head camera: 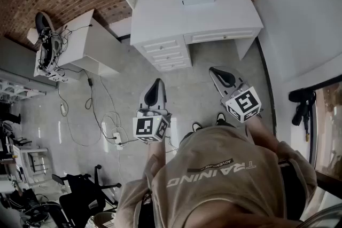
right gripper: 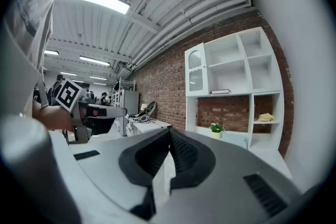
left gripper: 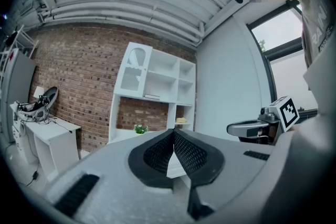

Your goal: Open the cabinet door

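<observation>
You are standing well back from the white surface (head camera: 214, 13), with bare floor (head camera: 197, 77) between you and it, so neither tool is anywhere near its work yet. The cabinet door (right gripper: 196, 71), the one with the arched pane, fills the top left compartment of the shelf unit (right gripper: 239, 73) that rises above the surface. It looks shut and flush in its frame. I cannot make out a handle from here.

Your left gripper (left gripper: 174, 152) has its jaws pressed together with nothing between them, and your right gripper (right gripper: 169, 157) is the same, closed on nothing. That suits a carry: both are held out level in front of your body, side by side and apart from each other, aimed roughly at the shelf unit, not at any one spot on it.

The small potted plant (right gripper: 216, 127) sits on the surface below the door, and the drawers (head camera: 166, 53) hang under the left side. Judging from this, the approach has not begun. The door is high, so you will likely need to step close, raise one gripper and part its jaws before it reaches the door's free edge. Mind the plant as you come in.
</observation>
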Action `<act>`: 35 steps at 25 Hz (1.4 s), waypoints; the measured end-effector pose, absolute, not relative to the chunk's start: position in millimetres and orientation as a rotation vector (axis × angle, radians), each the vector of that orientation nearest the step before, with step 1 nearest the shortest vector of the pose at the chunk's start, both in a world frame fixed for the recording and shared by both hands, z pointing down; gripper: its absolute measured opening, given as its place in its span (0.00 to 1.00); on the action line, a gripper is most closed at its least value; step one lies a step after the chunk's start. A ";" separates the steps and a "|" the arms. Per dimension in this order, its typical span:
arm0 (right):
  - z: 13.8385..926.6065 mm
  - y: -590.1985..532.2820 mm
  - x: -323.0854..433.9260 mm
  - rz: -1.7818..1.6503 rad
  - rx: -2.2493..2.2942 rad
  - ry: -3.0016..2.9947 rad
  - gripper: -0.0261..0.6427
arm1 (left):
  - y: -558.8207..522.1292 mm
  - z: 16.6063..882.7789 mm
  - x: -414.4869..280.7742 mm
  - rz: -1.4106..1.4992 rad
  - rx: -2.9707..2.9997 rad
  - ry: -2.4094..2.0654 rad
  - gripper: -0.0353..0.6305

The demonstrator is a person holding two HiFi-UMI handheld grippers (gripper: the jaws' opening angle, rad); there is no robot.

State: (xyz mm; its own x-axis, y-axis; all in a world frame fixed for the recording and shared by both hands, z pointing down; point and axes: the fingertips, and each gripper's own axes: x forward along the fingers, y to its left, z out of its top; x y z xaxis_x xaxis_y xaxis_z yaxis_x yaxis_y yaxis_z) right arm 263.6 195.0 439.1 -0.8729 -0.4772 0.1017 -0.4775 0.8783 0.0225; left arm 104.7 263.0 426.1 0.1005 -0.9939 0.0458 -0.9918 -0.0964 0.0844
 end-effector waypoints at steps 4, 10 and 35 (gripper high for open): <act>442.1 205.9 248.3 -0.010 0.734 -2.930 0.06 | 275.6 438.8 93.2 -0.043 2.242 -2.031 0.06; 456.4 208.1 239.1 0.028 0.736 -2.912 0.06 | 273.0 470.1 81.4 -0.070 2.182 -1.969 0.06; 472.9 -12.9 189.0 0.086 0.564 -2.981 0.06 | 59.9 443.0 56.6 0.037 2.180 -2.023 0.06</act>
